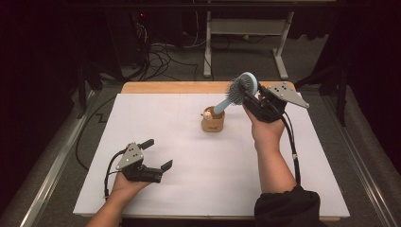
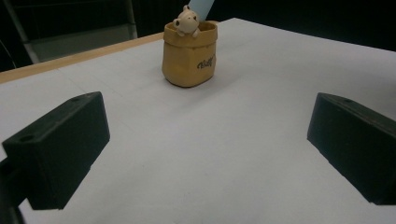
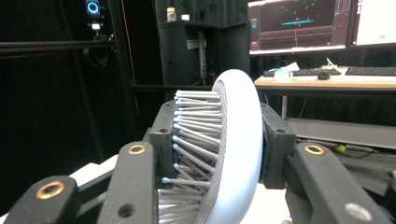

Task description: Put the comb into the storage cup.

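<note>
Clamping the head of a light blue hairbrush (image 1: 242, 88) between its jaws, the right hand-held gripper (image 1: 253, 105) holds the brush tilted above the far right part of the white table (image 1: 189, 179), bristles against one jaw and the rounded back against the other in the right gripper view (image 3: 233, 154). The brush handle slants down into a small tan pouch-shaped holder (image 1: 213, 122) with a little bear figure (image 2: 187, 21) on its rim. Near the table's front left, the left hand-held gripper (image 1: 158, 153) rests with jaws wide apart, nothing between them.
</note>
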Demonstrator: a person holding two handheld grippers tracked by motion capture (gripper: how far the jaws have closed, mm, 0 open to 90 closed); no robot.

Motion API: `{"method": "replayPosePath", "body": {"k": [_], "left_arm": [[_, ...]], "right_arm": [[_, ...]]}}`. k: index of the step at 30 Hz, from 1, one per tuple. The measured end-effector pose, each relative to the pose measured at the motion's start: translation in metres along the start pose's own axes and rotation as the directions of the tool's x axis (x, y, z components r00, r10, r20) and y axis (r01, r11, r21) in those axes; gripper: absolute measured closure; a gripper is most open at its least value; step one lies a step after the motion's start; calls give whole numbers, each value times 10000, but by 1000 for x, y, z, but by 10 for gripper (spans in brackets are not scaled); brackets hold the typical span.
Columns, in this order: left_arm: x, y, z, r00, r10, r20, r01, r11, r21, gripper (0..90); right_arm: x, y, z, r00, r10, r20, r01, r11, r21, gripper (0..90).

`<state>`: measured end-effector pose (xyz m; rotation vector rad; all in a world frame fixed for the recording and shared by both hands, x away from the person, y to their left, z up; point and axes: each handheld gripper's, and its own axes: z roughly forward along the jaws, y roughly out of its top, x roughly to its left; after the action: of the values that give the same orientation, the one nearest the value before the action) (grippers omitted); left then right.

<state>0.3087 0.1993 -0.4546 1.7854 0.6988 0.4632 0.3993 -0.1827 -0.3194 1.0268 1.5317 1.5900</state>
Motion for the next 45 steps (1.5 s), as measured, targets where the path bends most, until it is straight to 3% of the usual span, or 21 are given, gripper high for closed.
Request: {"method": "replayPosePath", "body": {"k": [45], "left_arm": [[1,-1,0,10000,-78,10,78,10000,-30,0]], "right_arm": [[5,-37,33,9997,227,99,-234,9967,774,589]]}}
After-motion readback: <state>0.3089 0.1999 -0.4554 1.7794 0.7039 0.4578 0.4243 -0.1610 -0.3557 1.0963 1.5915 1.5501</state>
